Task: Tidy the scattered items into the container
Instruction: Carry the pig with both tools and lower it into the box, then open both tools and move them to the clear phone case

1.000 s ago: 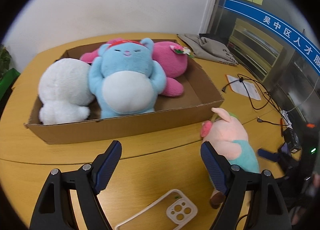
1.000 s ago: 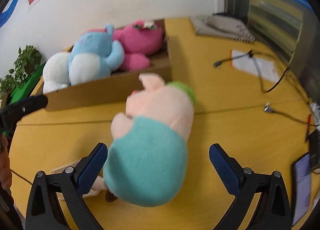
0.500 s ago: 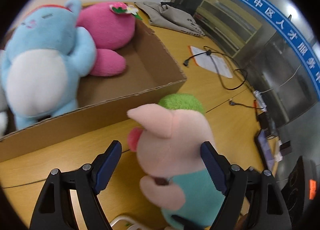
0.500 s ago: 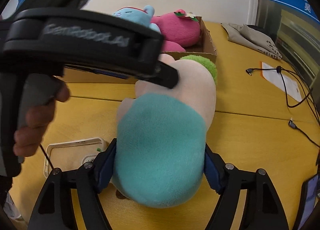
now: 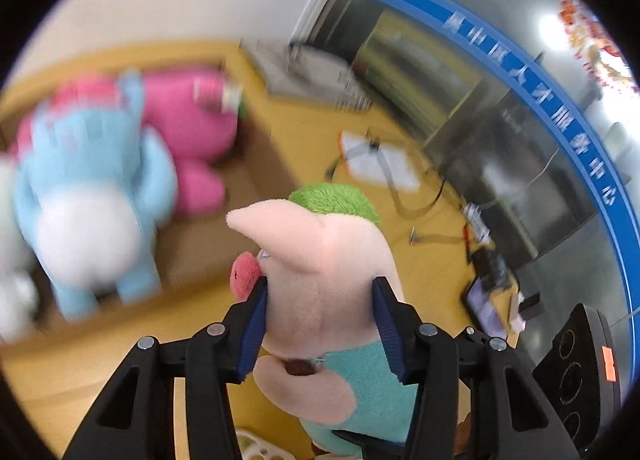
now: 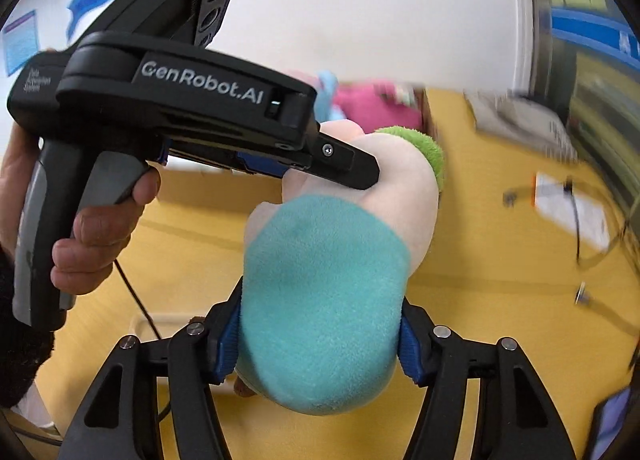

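A: The pig plush (image 5: 324,284) is soft and light. The left gripper (image 5: 318,320) has just closed on its head, the right gripper (image 6: 320,340) on its teal body.

B: In the left view the cardboard box (image 5: 260,164) lies at ten o'clock. The right view shows the hand (image 6: 96,236).

Motion blur smears the blue plush (image 5: 92,196), the pink plush (image 5: 192,128) and the cardboard box (image 5: 264,164) holding them. The pig plush (image 5: 320,280) hides the surface (image 6: 500,260) beneath it; its lower body is cut off at the bottom edge.
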{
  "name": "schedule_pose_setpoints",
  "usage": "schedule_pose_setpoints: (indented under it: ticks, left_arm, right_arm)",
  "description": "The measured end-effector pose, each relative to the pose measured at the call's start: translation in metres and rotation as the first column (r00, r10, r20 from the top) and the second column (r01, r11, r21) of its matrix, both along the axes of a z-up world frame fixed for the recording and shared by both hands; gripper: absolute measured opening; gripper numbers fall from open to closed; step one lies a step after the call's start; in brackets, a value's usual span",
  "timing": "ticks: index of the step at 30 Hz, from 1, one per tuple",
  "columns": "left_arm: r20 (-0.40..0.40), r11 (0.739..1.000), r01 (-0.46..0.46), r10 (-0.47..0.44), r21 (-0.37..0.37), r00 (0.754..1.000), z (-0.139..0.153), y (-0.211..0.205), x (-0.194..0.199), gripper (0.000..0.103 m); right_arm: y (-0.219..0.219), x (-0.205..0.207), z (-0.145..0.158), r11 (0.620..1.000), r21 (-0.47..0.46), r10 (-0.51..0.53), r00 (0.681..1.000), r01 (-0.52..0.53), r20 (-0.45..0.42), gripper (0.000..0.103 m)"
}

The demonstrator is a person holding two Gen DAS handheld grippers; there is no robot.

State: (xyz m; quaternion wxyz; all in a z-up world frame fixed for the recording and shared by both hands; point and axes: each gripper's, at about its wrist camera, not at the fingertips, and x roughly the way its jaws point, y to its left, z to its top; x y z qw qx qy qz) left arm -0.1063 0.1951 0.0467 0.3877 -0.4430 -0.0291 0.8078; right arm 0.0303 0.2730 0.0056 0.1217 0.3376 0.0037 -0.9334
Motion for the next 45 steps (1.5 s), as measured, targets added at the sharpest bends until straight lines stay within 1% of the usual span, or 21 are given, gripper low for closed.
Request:
schedule_pose_setpoints:
  ticks: [4, 7, 9, 11, 13, 15, 17, 18, 20, 22, 24, 26, 28, 29, 31, 33, 34, 38, 40, 43, 45]
  left_arm:
    - [-0.121, 1.000, -0.016, 0.013, -0.017, 0.993, 0.056, 0.008, -0.040, 0.049]
    - [-0.159, 0.998, -0.037, 0.027, -0.059, 0.987, 0.071, 0.020, -0.082, 0.049]
    - [-0.145, 0.994, -0.058, 0.045, -0.090, 0.988, 0.062, 0.030, -0.112, 0.049]
    - [-0.114, 0.990, -0.072, 0.058, -0.120, 0.992, 0.042, 0.040, -0.139, 0.049]
    - [-0.049, 0.985, -0.072, 0.066, -0.156, 0.997, 0.012, 0.048, -0.160, 0.049]
    - [0.017, 0.983, -0.051, 0.055, -0.178, 0.998, -0.018, 0.054, -0.169, 0.049]
    - [0.048, 0.984, -0.005, 0.014, -0.179, 0.999, -0.037, 0.055, -0.167, 0.049]
    - [0.054, 0.983, 0.014, -0.004, -0.184, 0.999, -0.043, 0.057, -0.165, 0.049]
    - [0.074, 0.983, 0.027, -0.014, -0.184, 0.997, -0.053, 0.059, -0.166, 0.049]
    - [0.102, 0.983, 0.027, -0.009, -0.183, 0.995, -0.061, 0.059, -0.169, 0.050]
    - [0.116, 0.981, 0.030, -0.008, -0.190, 0.993, -0.069, 0.058, -0.173, 0.050]
    - [0.123, 0.980, 0.043, -0.019, -0.193, 0.992, -0.077, 0.057, -0.174, 0.050]
    - [0.125, 0.983, 0.046, -0.023, -0.180, 0.992, -0.079, 0.056, -0.176, 0.050]
    - [0.124, 0.983, 0.046, -0.023, -0.180, 0.992, -0.080, 0.056, -0.177, 0.050]
    - [0.109, 0.978, 0.045, -0.023, -0.203, 0.994, -0.083, 0.061, -0.176, 0.050]
    - [0.109, 0.976, 0.037, -0.014, -0.214, 0.994, -0.089, 0.064, -0.176, 0.050]
    - [0.112, 0.975, 0.034, -0.009, -0.219, 0.994, -0.092, 0.064, -0.177, 0.050]
    - [0.082, 0.965, 0.014, 0.008, -0.262, 0.997, -0.096, 0.068, -0.173, 0.052]
    - [0.073, 0.963, -0.002, 0.023, -0.271, 0.997, -0.096, 0.068, -0.172, 0.054]
    - [0.095, 0.972, -0.028, 0.052, -0.234, 0.994, -0.086, 0.060, -0.168, 0.057]
    - [0.087, 0.974, -0.045, 0.066, -0.221, 0.994, -0.068, 0.049, -0.157, 0.057]
  right_arm:
    - [0.008, -0.040, 0.051, 1.000, 0.002, 0.027, 0.992, -0.027, -0.120, 0.069]
    - [0.018, -0.080, 0.066, 0.999, -0.020, 0.034, 0.986, -0.037, -0.165, 0.069]
    - [0.026, -0.112, 0.062, 0.998, -0.051, 0.035, 0.984, -0.044, -0.172, 0.069]
    - [0.035, -0.141, 0.046, 0.996, -0.076, 0.043, 0.986, -0.056, -0.159, 0.069]
    - [0.044, -0.166, 0.022, 0.993, -0.105, 0.042, 0.993, -0.054, -0.114, 0.069]
    - [0.049, -0.182, -0.005, 0.990, -0.132, 0.039, 0.999, -0.043, -0.035, 0.070]
    - [0.045, -0.182, -0.028, 0.995, -0.099, 0.034, 0.999, -0.032, 0.026, 0.070]
    - [0.044, -0.181, -0.033, 0.996, -0.083, 0.035, 0.998, -0.031, 0.045, 0.071]
    - [0.047, -0.180, -0.038, 0.995, -0.097, 0.037, 0.996, -0.029, 0.085, 0.073]
    - [0.050, -0.182, -0.040, 0.992, -0.124, 0.025, 0.992, -0.010, 0.125, 0.075]
    - [0.053, -0.178, -0.039, 0.996, -0.094, 0.027, 0.988, -0.012, 0.154, 0.079]
    - [0.053, -0.172, -0.033, 0.998, -0.044, 0.041, 0.984, -0.034, 0.172, 0.079]
    - [0.062, -0.165, -0.021, 0.998, -0.043, 0.053, 0.986, -0.046, 0.156, 0.078]
    - [0.068, -0.157, -0.016, 0.998, -0.052, 0.050, 0.989, -0.043, 0.142, 0.077]
    - [0.076, -0.158, -0.011, 0.998, -0.066, 0.018, 0.992, -0.009, 0.126, 0.065]
    - [0.080, -0.167, -0.017, 0.998, -0.056, -0.017, 0.990, 0.025, 0.142, 0.046]
    - [0.078, -0.173, -0.025, 0.999, -0.043, -0.021, 0.987, 0.028, 0.161, 0.044]
    - [0.070, -0.175, -0.036, 0.998, -0.045, -0.043, 0.981, 0.052, 0.192, 0.040]
    - [0.065, -0.172, -0.036, 0.998, -0.018, -0.057, 0.979, 0.061, 0.194, 0.039]
    - [0.058, -0.172, -0.034, 0.997, 0.037, -0.077, 0.976, 0.071, 0.201, 0.039]
    - [0.059, -0.172, -0.032, 0.995, 0.024, -0.098, 0.973, 0.095, 0.210, 0.040]
